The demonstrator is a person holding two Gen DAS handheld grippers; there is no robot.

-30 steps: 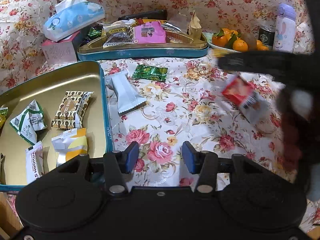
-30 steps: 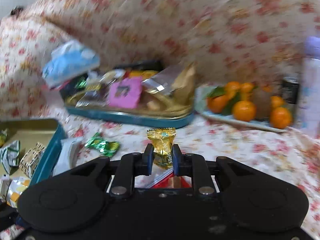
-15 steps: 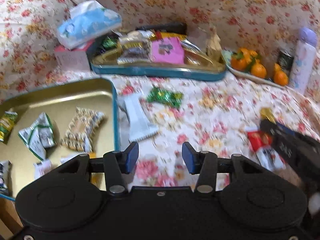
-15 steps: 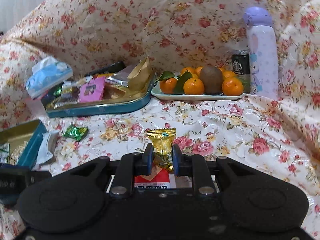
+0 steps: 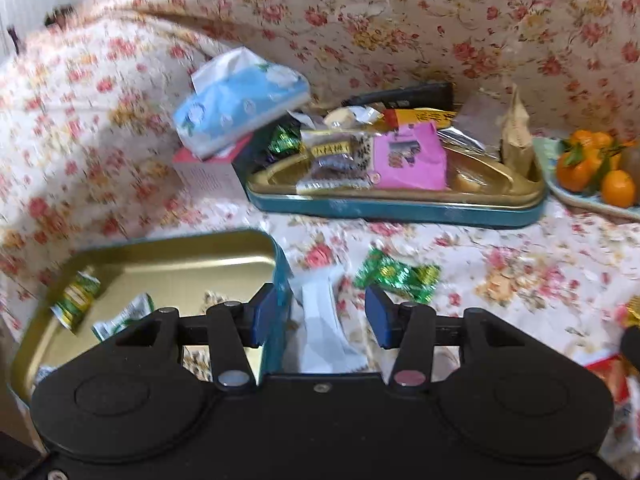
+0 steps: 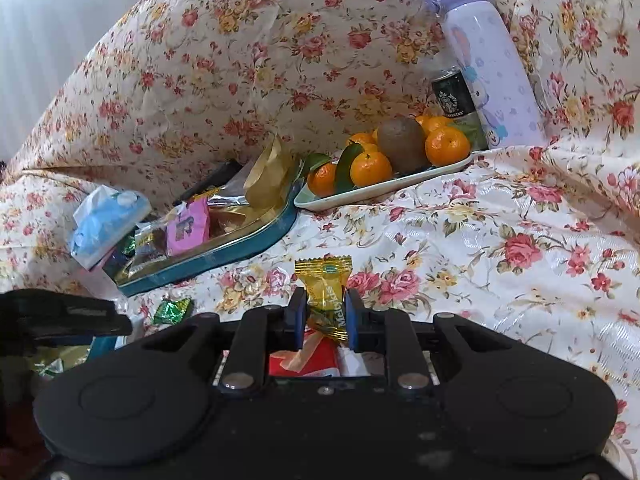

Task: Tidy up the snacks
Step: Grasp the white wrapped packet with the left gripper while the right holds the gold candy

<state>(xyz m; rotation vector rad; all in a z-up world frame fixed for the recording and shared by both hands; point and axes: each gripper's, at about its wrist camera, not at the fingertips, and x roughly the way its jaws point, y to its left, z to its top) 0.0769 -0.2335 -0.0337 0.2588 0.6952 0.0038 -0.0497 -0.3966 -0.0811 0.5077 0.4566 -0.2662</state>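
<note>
Right claw [image 6: 322,316] pinching the gold candy [image 6: 325,295] at mid-wrapper, left claw [image 5: 318,316] spread empty over the white packet [image 5: 322,320] — best carried level to the near tin [image 5: 160,256].

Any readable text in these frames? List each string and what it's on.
"Meltykiss", running up the side of the gold candy held in the right tool.
"STARBUCKS", under the round logo on the dark can.
Red packet under the right tool: print too cut off to read.
Pink packet and clear bag in the far tin: print too blurred to read.
</note>
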